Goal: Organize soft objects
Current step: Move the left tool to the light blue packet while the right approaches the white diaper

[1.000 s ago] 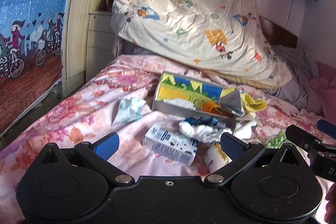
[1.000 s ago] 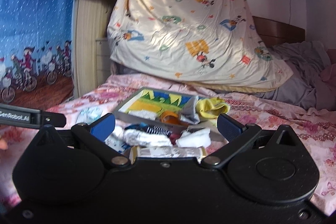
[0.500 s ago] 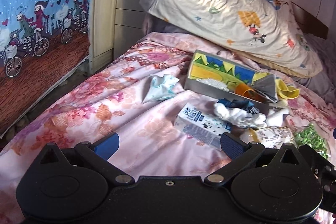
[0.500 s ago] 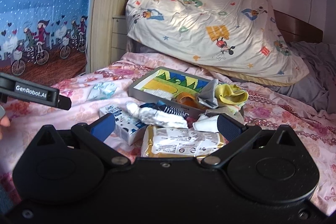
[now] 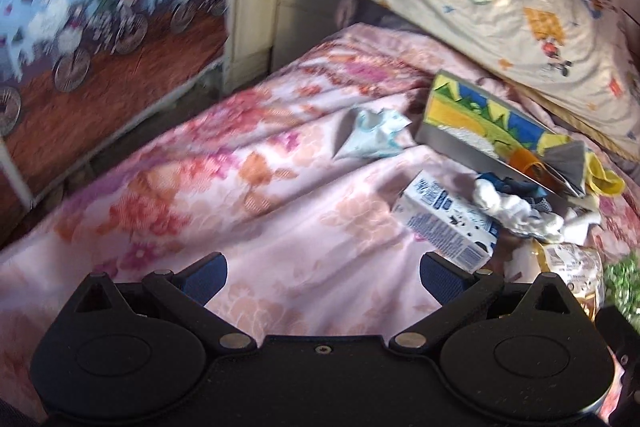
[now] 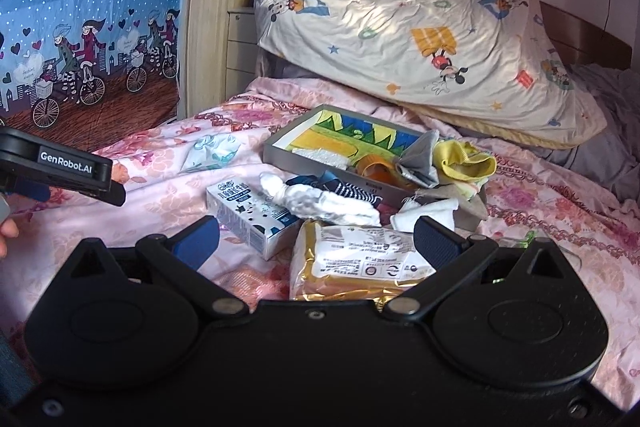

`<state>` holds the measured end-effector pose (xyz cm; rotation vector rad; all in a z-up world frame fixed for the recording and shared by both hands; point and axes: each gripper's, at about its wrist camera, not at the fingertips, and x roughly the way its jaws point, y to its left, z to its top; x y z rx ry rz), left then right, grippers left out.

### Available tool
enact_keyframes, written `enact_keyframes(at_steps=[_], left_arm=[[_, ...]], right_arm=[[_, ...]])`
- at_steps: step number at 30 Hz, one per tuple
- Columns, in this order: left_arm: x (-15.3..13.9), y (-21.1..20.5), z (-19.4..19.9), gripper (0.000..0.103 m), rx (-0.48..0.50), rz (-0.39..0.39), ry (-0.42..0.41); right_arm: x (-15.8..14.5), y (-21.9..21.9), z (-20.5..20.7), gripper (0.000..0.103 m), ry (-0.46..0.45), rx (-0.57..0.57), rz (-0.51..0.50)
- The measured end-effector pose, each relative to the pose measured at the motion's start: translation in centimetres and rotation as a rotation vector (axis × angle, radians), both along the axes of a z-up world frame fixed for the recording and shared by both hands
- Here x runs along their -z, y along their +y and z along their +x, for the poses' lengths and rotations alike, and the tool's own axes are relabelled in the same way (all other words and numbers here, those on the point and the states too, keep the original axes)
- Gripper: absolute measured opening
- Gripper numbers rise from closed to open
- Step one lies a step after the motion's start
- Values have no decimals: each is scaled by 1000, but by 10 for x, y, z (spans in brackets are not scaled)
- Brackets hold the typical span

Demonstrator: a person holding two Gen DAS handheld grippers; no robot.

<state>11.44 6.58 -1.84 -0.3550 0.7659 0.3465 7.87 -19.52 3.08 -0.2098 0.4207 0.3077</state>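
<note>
A shallow grey box (image 6: 280, 155) with a bright painted bottom lies on the pink floral bedspread. Inside and over its edge are a yellow cloth (image 6: 466, 161), a grey cloth (image 6: 418, 159) and an orange item (image 6: 372, 169). In front of it lie white and striped socks (image 6: 324, 199), a small white cloth (image 6: 428, 211), a blue-and-white carton (image 6: 248, 213) and a gold packet (image 6: 360, 259). A crumpled pale blue cloth (image 5: 374, 135) sits to the left of the box. My right gripper (image 6: 316, 237) is open just above the packet. My left gripper (image 5: 324, 273) is open over bare bedspread.
A large cartoon-print quilt (image 6: 420, 7) is piled against the headboard behind the box. A blue curtain (image 6: 80, 27) and a white drawer unit (image 6: 240, 39) stand left of the bed. Grey bedding (image 6: 608, 131) lies at the far right. A green item (image 5: 622, 283) is at the right edge.
Both grippers have tilted down and moved closer over the bed. The left view has swung left, so the clutter now sits at its right. Both stay open and nothing on the bed has moved.
</note>
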Motion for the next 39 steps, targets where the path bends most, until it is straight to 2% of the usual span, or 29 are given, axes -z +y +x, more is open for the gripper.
enact_keyframes(at_steps=[5,10,18,23,29,32,33,37,39], left_arm=[[-3,10,6,102,-43,-59,32],[-14,12,24,102,-26,-32,38],[-26,32,91,102,-35,-14,46],[-15,46,123,102,-24,2,19],[11,54,135,102,34,60,-59],[20,59,146,102,52,47,-71],[23,60,148,102,56,38,-86],[33,61,155,102,117,-8,-134],[37,58,159,101,154,-13,-144]], right_arm=[[-1,9,14,102,1,-15,-12],[-1,22,33,102,6,-45,-29],[3,49,77,102,7,-102,-75],[13,61,95,102,-6,-139,-90],[31,75,112,102,-26,-161,-147],[36,87,118,102,-30,-192,-172],[37,91,120,101,-36,-203,-183],[40,103,123,86,-40,-245,-229],[44,110,128,83,-29,-255,-233]])
